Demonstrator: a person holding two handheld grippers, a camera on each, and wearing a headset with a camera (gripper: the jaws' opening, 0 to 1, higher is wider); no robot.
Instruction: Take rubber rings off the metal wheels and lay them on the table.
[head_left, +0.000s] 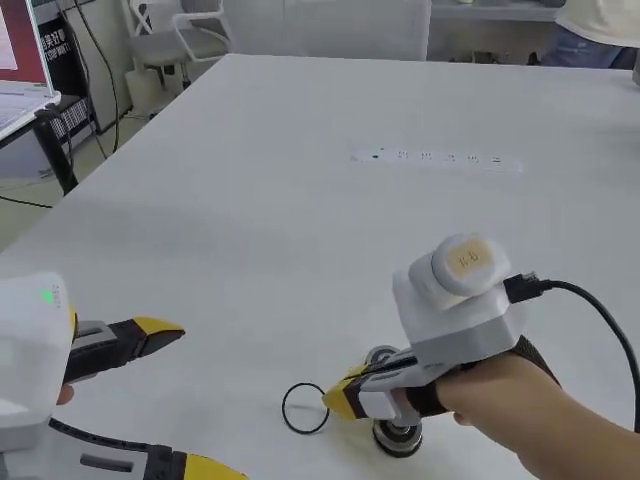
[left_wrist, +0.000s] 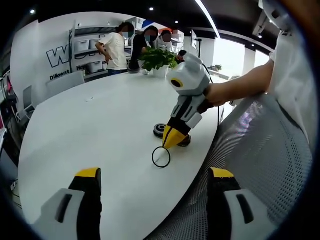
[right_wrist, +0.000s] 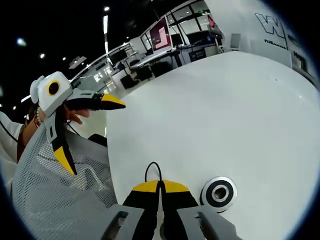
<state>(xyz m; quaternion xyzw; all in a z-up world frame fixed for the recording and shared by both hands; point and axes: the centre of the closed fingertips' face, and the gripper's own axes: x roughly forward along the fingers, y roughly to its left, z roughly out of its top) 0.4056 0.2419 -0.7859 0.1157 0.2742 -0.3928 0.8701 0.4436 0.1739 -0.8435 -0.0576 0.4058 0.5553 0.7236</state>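
Observation:
My right gripper (head_left: 330, 400) is shut on the edge of a thin black rubber ring (head_left: 305, 408), which hangs low over the white table (head_left: 300, 200) near its front edge. The ring (right_wrist: 152, 171) loops out from the closed yellow tips (right_wrist: 160, 186). Two metal wheels sit close by: one (head_left: 381, 356) just behind the gripper, one (head_left: 397, 437) under the hand. A wheel (right_wrist: 218, 192) lies right of the jaws. My left gripper (head_left: 190, 400) stands open at the lower left with nothing between its jaws, facing the ring (left_wrist: 161, 157) and the right gripper (left_wrist: 165, 145).
A white power strip (head_left: 435, 157) lies flat on the far middle of the table. A mesh chair seat (left_wrist: 260, 150) sits at the near table edge. Several people and a plant (left_wrist: 157, 57) are at the far end. Office chairs (head_left: 180, 40) stand beyond the left edge.

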